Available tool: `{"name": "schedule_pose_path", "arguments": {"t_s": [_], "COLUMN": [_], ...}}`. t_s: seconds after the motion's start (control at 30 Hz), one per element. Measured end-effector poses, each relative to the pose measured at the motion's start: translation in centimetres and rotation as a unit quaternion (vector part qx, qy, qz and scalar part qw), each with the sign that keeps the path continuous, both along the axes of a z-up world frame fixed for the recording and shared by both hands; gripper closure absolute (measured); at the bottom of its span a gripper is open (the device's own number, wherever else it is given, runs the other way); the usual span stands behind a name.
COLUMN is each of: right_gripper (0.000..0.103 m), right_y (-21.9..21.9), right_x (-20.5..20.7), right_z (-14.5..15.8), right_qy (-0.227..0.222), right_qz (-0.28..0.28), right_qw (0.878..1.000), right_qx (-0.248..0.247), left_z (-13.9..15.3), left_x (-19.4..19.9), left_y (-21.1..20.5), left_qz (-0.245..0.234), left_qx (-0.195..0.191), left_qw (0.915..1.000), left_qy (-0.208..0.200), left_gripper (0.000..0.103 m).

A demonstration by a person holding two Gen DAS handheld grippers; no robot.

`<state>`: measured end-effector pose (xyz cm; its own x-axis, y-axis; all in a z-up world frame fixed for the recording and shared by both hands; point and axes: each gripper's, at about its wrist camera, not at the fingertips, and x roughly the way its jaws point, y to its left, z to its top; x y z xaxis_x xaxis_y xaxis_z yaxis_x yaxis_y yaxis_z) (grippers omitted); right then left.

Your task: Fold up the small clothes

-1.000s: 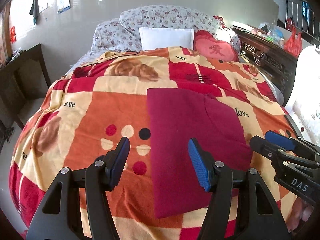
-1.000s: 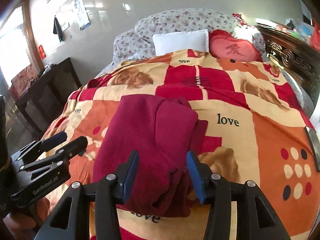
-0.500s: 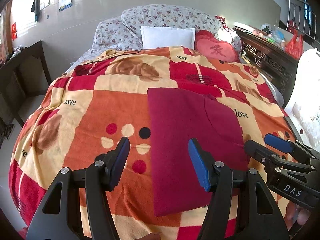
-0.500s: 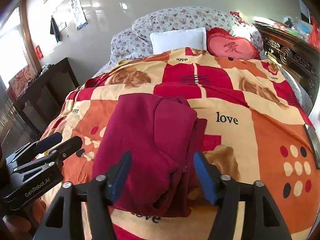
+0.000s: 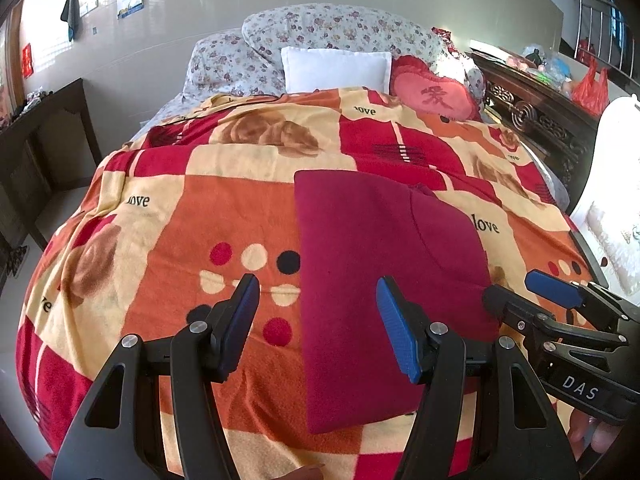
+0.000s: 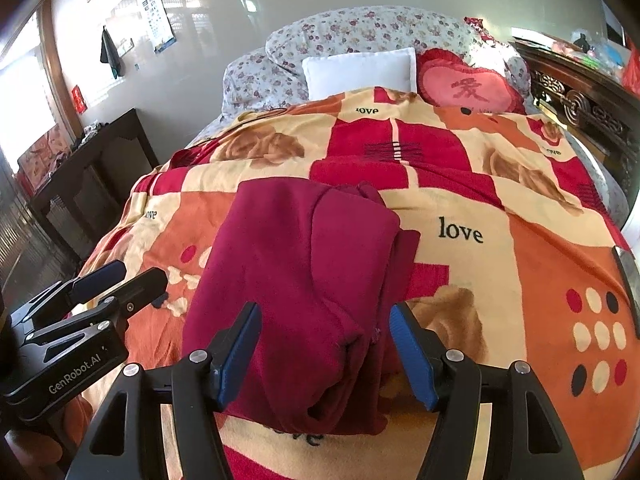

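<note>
A dark red garment [image 5: 384, 280] lies folded into a long rectangle on the patterned blanket [image 5: 172, 248]; it also shows in the right wrist view [image 6: 304, 292], with thick folded layers at its near right corner. My left gripper [image 5: 316, 324] is open and empty, hovering above the garment's left edge. My right gripper [image 6: 326, 354] is open and empty, above the garment's near end. The right gripper also shows in the left wrist view [image 5: 532, 292], at the garment's right side. The left gripper also shows in the right wrist view [image 6: 120, 280], left of the garment.
Floral pillows [image 5: 320, 36], a white pillow [image 5: 336, 68] and a red heart cushion [image 5: 432, 96] lie at the head of the bed. A dark wooden cabinet [image 5: 540, 120] stands on the right, a dark table [image 5: 44, 148] on the left.
My right gripper has opened wider and drawn back a little from the garment's near end. The left gripper has barely moved. The garment lies as before.
</note>
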<state>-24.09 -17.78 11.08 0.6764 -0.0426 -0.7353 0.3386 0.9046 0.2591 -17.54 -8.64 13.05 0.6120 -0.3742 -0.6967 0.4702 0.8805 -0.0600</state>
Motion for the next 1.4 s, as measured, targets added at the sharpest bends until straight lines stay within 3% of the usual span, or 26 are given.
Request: {"name": "schedule_pose_path", "arguments": {"t_s": [1.2,1.4], "right_gripper": [0.038,0.038], "right_y": [0.2,0.2], "right_x": [1.0,1.1], "right_z": [-1.7,-2.0], "right_qy": [0.022,0.025], "right_qz": [0.009,0.011], "right_qw": [1.000,0.999], "right_qx": [0.019,0.022], "left_z": [-1.6,-1.8], "left_x": [0.6,0.5], "left_y": [-0.4,-0.4], "left_qz": [-0.002,0.002], "left_qx": [0.009,0.010], "left_qw": [0.9998,0.9999], "left_qy": [0.016,0.004], "left_gripper": [0.042,0.042]}}
